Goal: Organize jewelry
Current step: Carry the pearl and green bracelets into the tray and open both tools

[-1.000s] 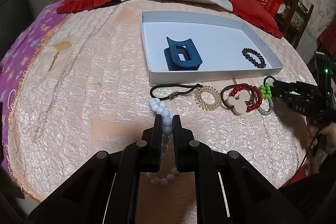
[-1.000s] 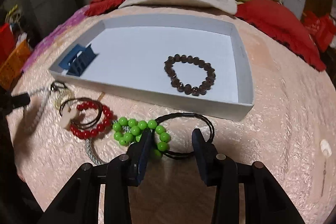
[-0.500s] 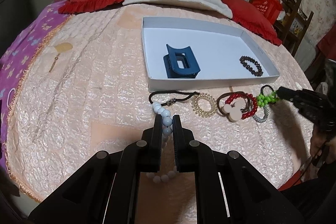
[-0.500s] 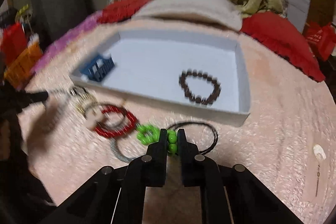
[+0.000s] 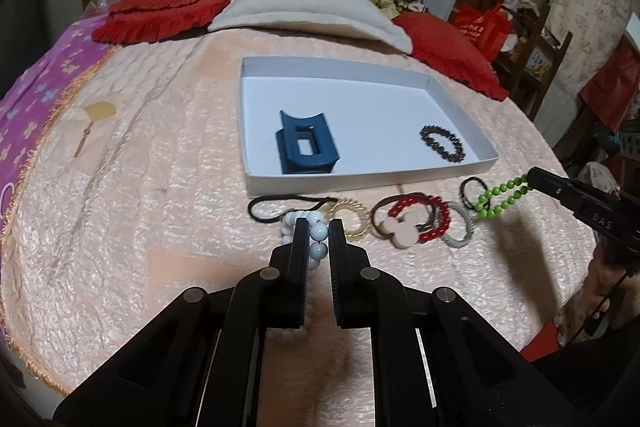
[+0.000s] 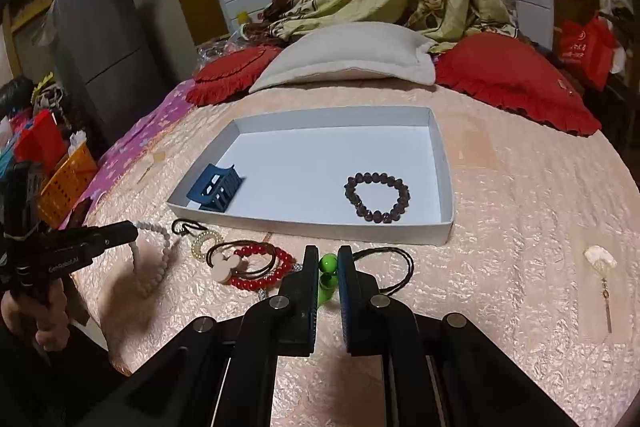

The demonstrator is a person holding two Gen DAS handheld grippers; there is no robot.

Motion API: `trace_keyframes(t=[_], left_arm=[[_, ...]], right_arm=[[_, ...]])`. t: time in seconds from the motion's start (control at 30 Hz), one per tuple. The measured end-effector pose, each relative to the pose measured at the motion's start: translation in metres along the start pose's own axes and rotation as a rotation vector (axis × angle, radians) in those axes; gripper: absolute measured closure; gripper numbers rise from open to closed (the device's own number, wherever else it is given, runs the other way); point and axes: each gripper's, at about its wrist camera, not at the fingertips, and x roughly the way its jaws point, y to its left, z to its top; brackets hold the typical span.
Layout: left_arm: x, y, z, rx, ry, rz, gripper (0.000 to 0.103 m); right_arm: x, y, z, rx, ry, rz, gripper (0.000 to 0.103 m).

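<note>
Two bracelets are now off the bed (image 5: 160,211), which is the change since a second ago: then the right claw stood apart over the green beads and the white string lay flat; half a second ago both were gripped low.

On the pink bedspread the white box (image 6: 440,227) already holds a blue hair clip (image 5: 306,147) and a dark bead bracelet (image 6: 376,197). Just in front of its near wall lie a black hair tie (image 5: 280,205), a gold coil tie (image 5: 352,223) and a red bead bracelet (image 5: 436,223) with a pale mouse-shaped charm.

The left claw (image 5: 318,231) is clamped on the white bead bracelet (image 6: 154,263), which the right view shows hanging in a loop with its foot on the cover. The right claw (image 6: 328,263) is clamped on the green bead bracelet (image 5: 500,197), stretched up from the pile. Both lifts look ready for carrying to the box, I judge.

Hard to tell: whether the green string drags the black cord (image 6: 396,267) beside it, and what the grey loop under the red beads is. Each claw hides most of its own bracelet in its own view.
</note>
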Motion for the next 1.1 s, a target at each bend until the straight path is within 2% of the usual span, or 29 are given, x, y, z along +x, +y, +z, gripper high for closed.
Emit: trace_keyframes(t=[0.33, 0.63, 1.1], left_arm=[[-0.002, -0.007, 0.006, -0.015, -0.025, -0.041, 0.095], [0.004, -0.027, 0.008, 0.012, -0.017, -0.012, 0.095], [0.005, -0.030, 0.006, 0.018, -0.007, -0.010, 0.095]], right_arm=[[-0.003, -0.006, 0.001, 0.027, -0.012, -0.011, 0.094], [-0.002, -0.001, 0.000, 0.006, -0.007, -0.019, 0.094], [0.004, 0.004, 0.000, -0.019, 0.005, -0.057, 0.094]])
